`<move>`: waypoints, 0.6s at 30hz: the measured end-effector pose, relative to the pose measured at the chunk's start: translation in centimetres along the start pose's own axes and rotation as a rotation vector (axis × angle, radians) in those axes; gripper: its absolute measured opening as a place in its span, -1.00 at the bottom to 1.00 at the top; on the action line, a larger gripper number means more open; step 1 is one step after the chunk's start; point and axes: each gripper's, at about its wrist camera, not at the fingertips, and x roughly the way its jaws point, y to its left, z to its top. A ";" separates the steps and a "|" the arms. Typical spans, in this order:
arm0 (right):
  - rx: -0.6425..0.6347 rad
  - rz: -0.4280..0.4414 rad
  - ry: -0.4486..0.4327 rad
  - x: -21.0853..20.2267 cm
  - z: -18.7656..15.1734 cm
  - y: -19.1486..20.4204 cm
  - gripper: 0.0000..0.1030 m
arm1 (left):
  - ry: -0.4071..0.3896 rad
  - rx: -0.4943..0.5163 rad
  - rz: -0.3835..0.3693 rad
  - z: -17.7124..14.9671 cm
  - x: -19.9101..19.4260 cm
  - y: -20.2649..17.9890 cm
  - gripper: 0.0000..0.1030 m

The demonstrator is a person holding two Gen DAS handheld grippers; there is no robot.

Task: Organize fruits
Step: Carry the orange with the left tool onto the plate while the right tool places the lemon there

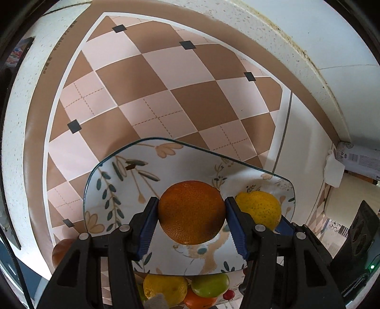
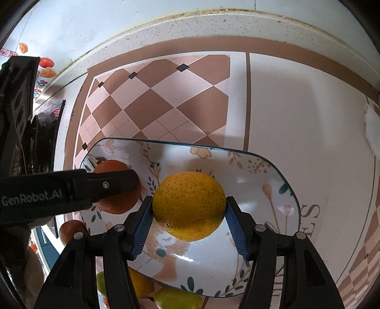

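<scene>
A floral plate [image 1: 114,180] lies on the checked tablecloth; it also shows in the right wrist view [image 2: 261,180]. My left gripper [image 1: 191,214] is shut on a dark orange [image 1: 190,211], held over the plate. My right gripper [image 2: 188,209] is shut on a yellow orange [image 2: 188,204], also over the plate, just right of the left one. The yellow orange [image 1: 260,208] shows in the left wrist view, and the dark orange [image 2: 118,204] shows partly behind the left gripper in the right wrist view.
More fruit lies near the plate's front edge: a yellow one [image 1: 166,288], a green one [image 1: 210,284], an orange one [image 1: 198,300] and a small red one [image 1: 228,294]. A brownish fruit [image 2: 71,229] sits left of the plate. A white wall [image 2: 142,21] borders the counter.
</scene>
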 end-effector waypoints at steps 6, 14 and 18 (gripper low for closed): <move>0.007 0.012 0.022 0.1 0.2 -0.1 0.30 | -0.008 0.013 0.011 0.4 -0.1 -1.0 0.59; 0.032 -0.048 -0.007 -2.6 -1.3 -1.0 0.76 | -0.087 0.065 0.103 -1.0 -2.1 -1.5 0.59; 0.042 -0.106 -0.036 -4.6 -3.1 -1.2 0.79 | -0.173 0.094 0.186 -3.1 -4.2 -1.1 0.59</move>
